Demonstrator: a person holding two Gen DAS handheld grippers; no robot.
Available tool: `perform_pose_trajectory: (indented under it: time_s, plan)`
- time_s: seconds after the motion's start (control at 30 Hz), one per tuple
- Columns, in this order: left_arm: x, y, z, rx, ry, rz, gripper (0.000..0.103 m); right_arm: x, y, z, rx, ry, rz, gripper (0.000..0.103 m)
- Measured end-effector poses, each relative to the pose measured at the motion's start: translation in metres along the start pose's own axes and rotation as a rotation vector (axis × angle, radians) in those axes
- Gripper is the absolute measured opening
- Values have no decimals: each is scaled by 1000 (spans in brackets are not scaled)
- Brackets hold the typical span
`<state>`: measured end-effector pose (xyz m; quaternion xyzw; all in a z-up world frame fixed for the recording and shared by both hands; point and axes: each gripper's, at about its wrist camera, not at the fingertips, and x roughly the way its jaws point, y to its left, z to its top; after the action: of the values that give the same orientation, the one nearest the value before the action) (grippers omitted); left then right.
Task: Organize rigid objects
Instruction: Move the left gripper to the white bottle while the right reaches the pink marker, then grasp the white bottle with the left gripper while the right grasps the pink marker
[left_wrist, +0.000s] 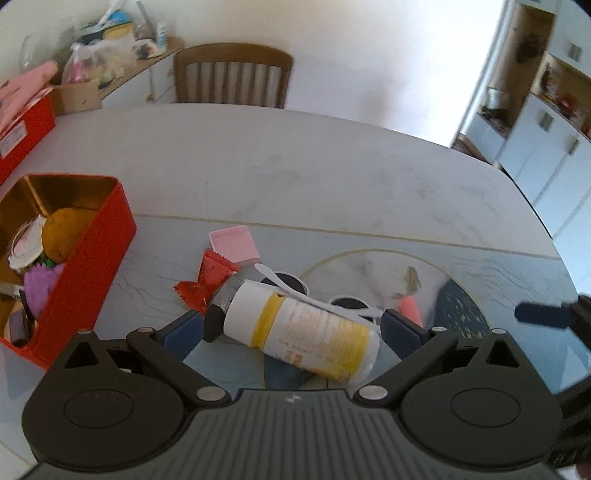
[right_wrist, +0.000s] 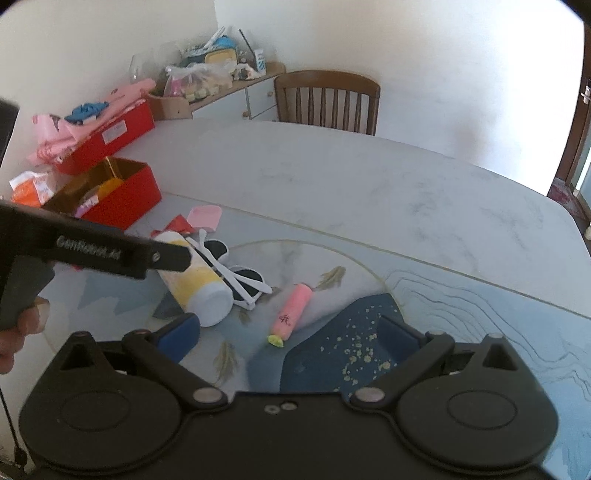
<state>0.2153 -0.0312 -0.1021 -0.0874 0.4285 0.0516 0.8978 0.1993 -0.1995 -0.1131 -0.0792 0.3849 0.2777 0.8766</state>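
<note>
A white and yellow bottle (left_wrist: 306, 332) with a dark cap lies on its side on the table. My left gripper (left_wrist: 291, 328) is open wide and straddles it; the pads do not press on it. In the right wrist view one left finger (right_wrist: 171, 256) hovers over the same bottle (right_wrist: 199, 288). White sunglasses (right_wrist: 242, 275) lie against the bottle. A pink tube (right_wrist: 291, 310) lies just ahead of my right gripper (right_wrist: 290, 334), which is open with only tabletop between its fingers. A right finger (left_wrist: 543, 314) shows at the edge of the left wrist view.
An open red tin (left_wrist: 92, 258) holding several items stands at the left. A red wrapper (left_wrist: 205, 282) and a pink card (left_wrist: 234, 243) lie beyond the bottle. A second red box (right_wrist: 110, 138) carries pink cloth. A wooden chair (left_wrist: 232, 74) stands at the far edge.
</note>
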Motion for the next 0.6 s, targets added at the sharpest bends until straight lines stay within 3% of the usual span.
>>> perform_pose_trajectory:
  time_s: [0.27, 0.6]
  plan:
    - [17, -13, 3, -23, -9, 99, 103, 27, 0, 4, -41, 36, -2, 97]
    - [36, -9, -1, -79, 43, 148, 103, 51, 1, 10, -70, 66, -12, 86]
